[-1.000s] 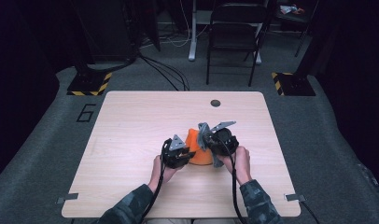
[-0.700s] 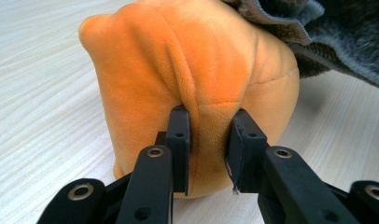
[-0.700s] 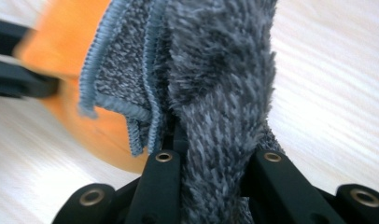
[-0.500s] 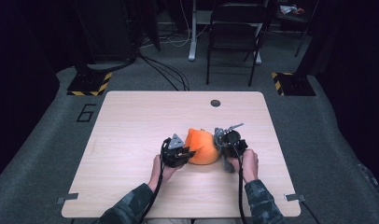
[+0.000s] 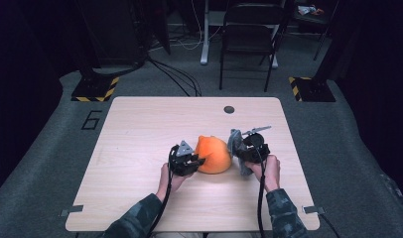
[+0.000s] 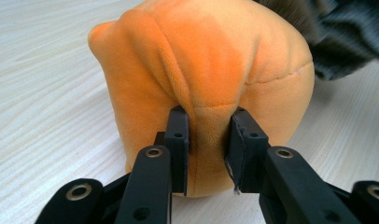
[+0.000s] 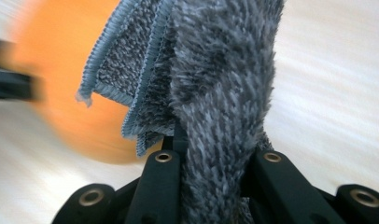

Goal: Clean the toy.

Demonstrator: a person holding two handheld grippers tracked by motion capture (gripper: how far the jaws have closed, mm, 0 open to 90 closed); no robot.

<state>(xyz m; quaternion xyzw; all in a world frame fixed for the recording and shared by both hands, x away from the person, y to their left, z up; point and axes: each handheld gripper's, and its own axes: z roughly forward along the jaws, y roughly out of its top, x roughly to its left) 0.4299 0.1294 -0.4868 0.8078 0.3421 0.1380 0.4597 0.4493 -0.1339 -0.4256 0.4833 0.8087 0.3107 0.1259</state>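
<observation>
- Two grippers work close together a little below the middle of the high view, on the pale wooden table [image 5: 140, 148].
- Between them sits the round orange plush toy [image 5: 212, 154], resting on the tabletop at the centre of the frame.
- In the left gripper view, the left gripper [image 6: 207, 140] has its jaws clenched on a fold of the toy's soft orange fabric, low in the middle of that frame; the pinched fold bulges between them.
- In the right gripper view, the right gripper [image 7: 215, 154] grasps a grey fluffy microfibre cloth with a light blue stitched edge [image 7: 215, 70]. The cloth rises from between the jaws and covers the centre of that frame, with the toy blurred behind it at the left.
- In the high view the cloth [image 5: 236, 148] hangs just right of the toy, very near it; I cannot tell if they touch.
- The step in hand seems to be this: one gripper steadies the toy while the other brings the cloth to its side, probably to wipe it.
- The next move, I think, calls for a firm pinch on the toy, so it does not roll, and for pressing the cloth against the orange surface gently.
</observation>
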